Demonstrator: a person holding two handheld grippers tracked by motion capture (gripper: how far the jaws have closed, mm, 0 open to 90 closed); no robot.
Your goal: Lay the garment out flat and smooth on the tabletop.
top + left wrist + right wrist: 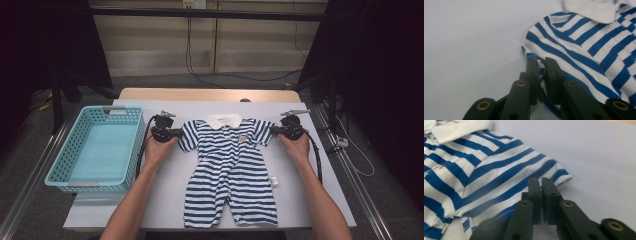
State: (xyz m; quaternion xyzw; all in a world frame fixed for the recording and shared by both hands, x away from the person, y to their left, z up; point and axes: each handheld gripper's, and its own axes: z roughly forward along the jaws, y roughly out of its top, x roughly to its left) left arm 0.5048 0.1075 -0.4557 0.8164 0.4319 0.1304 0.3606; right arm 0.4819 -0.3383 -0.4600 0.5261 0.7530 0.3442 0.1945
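- High view: we see a blue-and-white striped baby romper with a white collar (pixel 231 170) lying flat at the centre of the frame, on a pale grey table (pixel 325 175).
- At the left, a turquoise plastic basket (pixel 62 167) stands apart from it.
- Left gripper (pixel 178 133) is clamped on the romper's sleeve edge.
- Right gripper (pixel 273 129) pinches the other sleeve, jaws together on the cloth.

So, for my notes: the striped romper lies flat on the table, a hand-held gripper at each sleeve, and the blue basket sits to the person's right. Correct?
Not quite: the blue basket sits to the person's left, as the high view shows. The striped romper does lie flat on the table, with the left hand-held gripper and right hand-held gripper at its sleeves.
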